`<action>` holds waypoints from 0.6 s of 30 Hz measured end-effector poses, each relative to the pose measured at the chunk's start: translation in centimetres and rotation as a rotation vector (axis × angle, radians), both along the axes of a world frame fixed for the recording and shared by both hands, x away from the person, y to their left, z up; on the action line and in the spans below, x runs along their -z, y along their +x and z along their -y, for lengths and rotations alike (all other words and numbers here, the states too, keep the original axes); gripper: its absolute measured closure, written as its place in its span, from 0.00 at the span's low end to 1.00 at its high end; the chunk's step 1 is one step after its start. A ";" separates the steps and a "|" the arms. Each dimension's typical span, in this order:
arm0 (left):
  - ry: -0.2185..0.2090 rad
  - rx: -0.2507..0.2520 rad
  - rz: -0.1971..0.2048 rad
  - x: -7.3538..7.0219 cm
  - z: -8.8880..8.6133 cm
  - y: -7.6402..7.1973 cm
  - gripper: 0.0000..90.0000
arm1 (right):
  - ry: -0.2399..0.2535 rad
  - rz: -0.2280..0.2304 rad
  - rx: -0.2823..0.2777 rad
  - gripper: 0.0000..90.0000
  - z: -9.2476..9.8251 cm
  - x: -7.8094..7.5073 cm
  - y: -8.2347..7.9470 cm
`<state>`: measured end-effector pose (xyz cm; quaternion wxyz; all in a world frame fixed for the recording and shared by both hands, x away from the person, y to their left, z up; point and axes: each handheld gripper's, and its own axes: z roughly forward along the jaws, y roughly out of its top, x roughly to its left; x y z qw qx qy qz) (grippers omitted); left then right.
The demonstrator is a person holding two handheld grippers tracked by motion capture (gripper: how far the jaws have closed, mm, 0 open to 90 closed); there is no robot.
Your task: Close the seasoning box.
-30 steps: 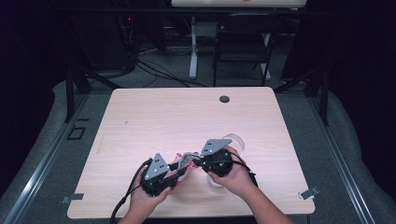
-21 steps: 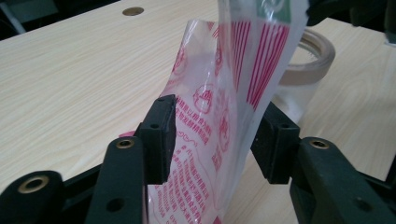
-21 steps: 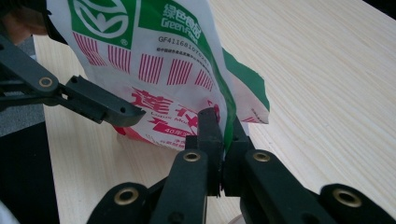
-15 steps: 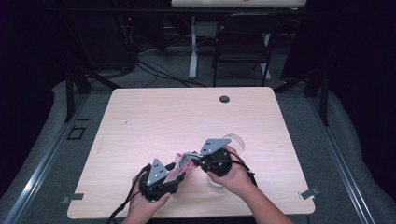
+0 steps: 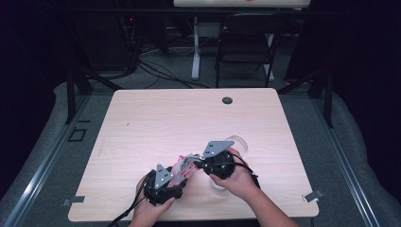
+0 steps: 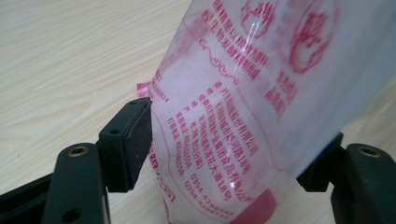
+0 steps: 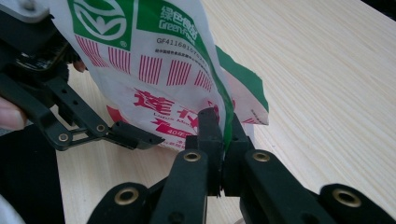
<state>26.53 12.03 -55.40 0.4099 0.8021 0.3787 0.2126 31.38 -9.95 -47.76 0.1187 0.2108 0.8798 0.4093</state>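
A clear plastic bag (image 5: pixel 183 166) with red and green print hangs between the two grippers near the table's front edge. My right gripper (image 5: pixel 197 163) is shut on the bag's green edge; in the right gripper view its jaws (image 7: pixel 219 122) pinch the film of the bag (image 7: pixel 154 56). My left gripper (image 5: pixel 178 176) is at the bag's lower end. Its jaws have just been opening. In the left gripper view the bag (image 6: pixel 243 88) stands between the wide-spread jaws (image 6: pixel 233 140), and the pads do not press on it. The left gripper's jaw (image 7: pixel 128 134) also shows in the right gripper view.
A clear round container (image 5: pixel 239 143) stands on the light wooden table (image 5: pixel 189 118) just behind the right hand. A dark grommet (image 5: pixel 227 100) sits near the far edge. A chair (image 5: pixel 246 47) and cables lie beyond the table.
The left gripper has let go of the bag and sunk a little toward the table's front edge. The right gripper has stayed put with the bag.
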 end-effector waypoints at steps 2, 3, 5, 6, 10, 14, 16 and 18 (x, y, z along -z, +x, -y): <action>0.001 -0.009 -0.003 0.3 -0.1 0.1 0.33 | -0.005 -0.003 -0.005 1.00 0.1 0.0 0.0; 0.001 -0.013 -0.004 0.4 -0.1 0.2 0.32 | -0.005 -0.003 -0.006 1.00 0.1 0.0 0.0; -0.018 -0.020 -0.018 0.7 -0.3 0.4 0.30 | 0.002 -0.003 -0.007 1.00 0.1 0.1 0.0; -0.034 -0.020 -0.042 0.8 -0.4 0.5 0.29 | 0.002 -0.003 -0.007 1.00 0.2 0.1 0.0; -0.053 -0.021 -0.084 1.5 -0.5 0.9 0.26 | -0.001 -0.003 -0.009 1.00 0.2 0.1 0.0; -0.033 -0.018 -0.096 1.9 -0.2 1.2 0.26 | 0.000 -0.004 -0.008 1.00 0.3 0.1 0.0; -0.028 -0.017 -0.104 2.0 -0.2 1.3 0.26 | -0.001 -0.005 -0.009 1.00 0.3 0.1 -0.1; -0.024 -0.013 -0.113 2.1 -0.2 1.5 0.26 | 0.001 -0.005 -0.007 1.00 0.3 0.1 -0.1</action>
